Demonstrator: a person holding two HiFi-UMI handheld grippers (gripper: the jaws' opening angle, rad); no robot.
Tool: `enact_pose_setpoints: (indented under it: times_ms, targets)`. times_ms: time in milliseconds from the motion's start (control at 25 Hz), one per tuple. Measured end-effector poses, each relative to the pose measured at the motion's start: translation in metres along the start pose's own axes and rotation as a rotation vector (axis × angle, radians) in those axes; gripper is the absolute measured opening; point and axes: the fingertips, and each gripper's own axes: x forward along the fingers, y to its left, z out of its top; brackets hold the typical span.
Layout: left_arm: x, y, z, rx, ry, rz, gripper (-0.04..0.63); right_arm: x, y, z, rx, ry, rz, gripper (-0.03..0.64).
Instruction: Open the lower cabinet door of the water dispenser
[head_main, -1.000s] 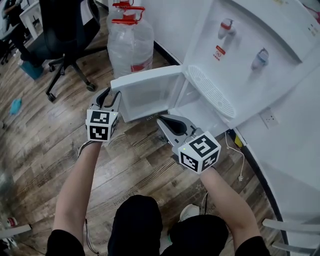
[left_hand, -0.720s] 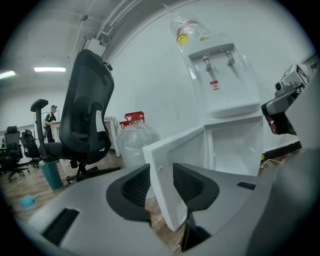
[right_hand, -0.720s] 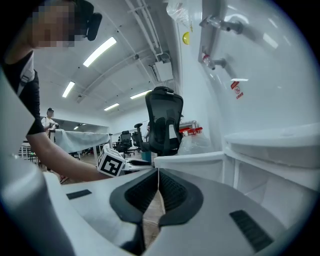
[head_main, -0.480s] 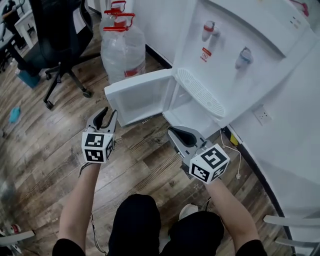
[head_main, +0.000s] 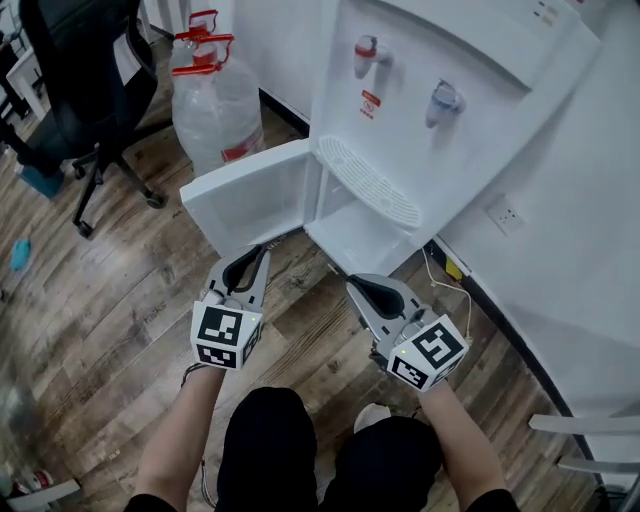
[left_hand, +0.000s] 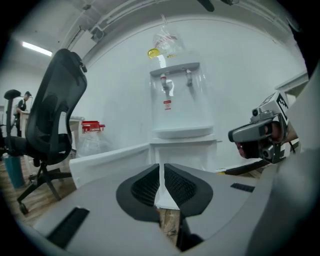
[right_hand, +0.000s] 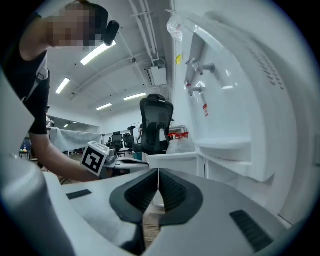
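the left gripper (left_hand: 161, 172) is showing its jaws drawn nearly together after just closing, with only a thin slit between the ribbed pads (left_hand: 148, 184) and nothing in it. the right gripper (right_hand: 158, 177) is holding its jaws together too, empty. both are hanging over the wooden floor (head_main: 110, 290), pointing towards the water dispenser (head_main: 470, 70) and touching none of it. the person is gripping one in each hand, bare forearms reaching forward, marker cubes facing up.

just ahead of the left gripper, the lower cabinet door (head_main: 245, 195) is standing wide open, swung out to the left of the dispenser, its white inner face turned towards the person. the open compartment (head_main: 360, 235) is showing below the drip tray (head_main: 370, 182). above the tray, a red tap (head_main: 367, 48) and a blue tap (head_main: 445, 98) are sticking out of the front panel.

further left, two large clear water bottles (head_main: 215, 100) with red caps are standing against the wall, and a black office chair (head_main: 70, 60) is sitting beyond them. to the right of the dispenser, a white cable (head_main: 440, 285) is lying along the floor near a wall outlet (head_main: 503, 214).
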Motion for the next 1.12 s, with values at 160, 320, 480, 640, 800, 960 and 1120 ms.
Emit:
enact_pose_setpoints:
  times_ms: [160, 320, 480, 640, 800, 960, 1120]
  targets:
    - [0.014, -0.048, 0.011, -0.016, -0.023, -0.09, 0.028, -0.031, -0.022, 0.005, 0.031, -0.042, -0.068, 0.026]
    - [0.024, -0.094, 0.017, -0.025, -0.03, -0.168, 0.015, -0.056, -0.039, -0.002, 0.06, -0.06, -0.113, 0.026]
    - [0.034, -0.127, 0.019, -0.016, 0.01, -0.229, 0.014, -0.071, -0.055, -0.007, 0.091, -0.04, -0.142, 0.026]
    - [0.026, -0.145, 0.046, -0.038, 0.038, -0.261, 0.014, -0.089, -0.051, 0.015, 0.117, -0.019, -0.143, 0.026]
    - [0.007, -0.164, 0.089, -0.059, 0.057, -0.303, 0.014, -0.111, -0.038, 0.056, 0.141, -0.007, -0.145, 0.026]
    - [-0.023, -0.174, 0.138, -0.107, 0.09, -0.321, 0.014, -0.134, -0.019, 0.106, 0.139, 0.027, -0.14, 0.026]
    - [-0.062, -0.182, 0.203, -0.142, 0.124, -0.345, 0.014, -0.164, 0.007, 0.168, 0.162, 0.045, -0.16, 0.026]
